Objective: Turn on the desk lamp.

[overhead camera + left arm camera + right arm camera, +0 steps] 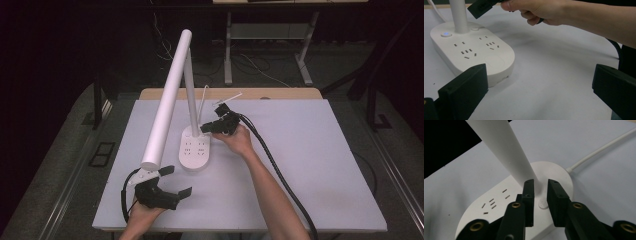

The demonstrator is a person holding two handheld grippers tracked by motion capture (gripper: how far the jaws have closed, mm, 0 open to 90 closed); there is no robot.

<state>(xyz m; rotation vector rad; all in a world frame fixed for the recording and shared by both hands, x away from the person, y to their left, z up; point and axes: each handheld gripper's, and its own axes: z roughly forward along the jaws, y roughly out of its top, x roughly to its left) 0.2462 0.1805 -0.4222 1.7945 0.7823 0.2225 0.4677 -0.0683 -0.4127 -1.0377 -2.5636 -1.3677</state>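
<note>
We are bringing the right tool (540,203), jaws narrowly parted and empty, over a button (543,203) on the lamp base (195,150); pressing remains. Left tool (170,192) is waiting wide open nearby.

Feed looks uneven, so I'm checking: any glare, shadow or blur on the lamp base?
High view: white oval lamp base evenly lit, dark surround. Left gripper view: soft shadow right of base, near jaws blurred. Right gripper view: right gripper sharp, no glare.

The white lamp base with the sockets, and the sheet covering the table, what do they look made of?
The white oval lamp base looks like moulded plastic with a smooth matt finish: rounded edges, soft sheen, cut socket slots. The pale grey table sheet looks matt and flat, perhaps a mat or laminate; which one is unclear.
</note>
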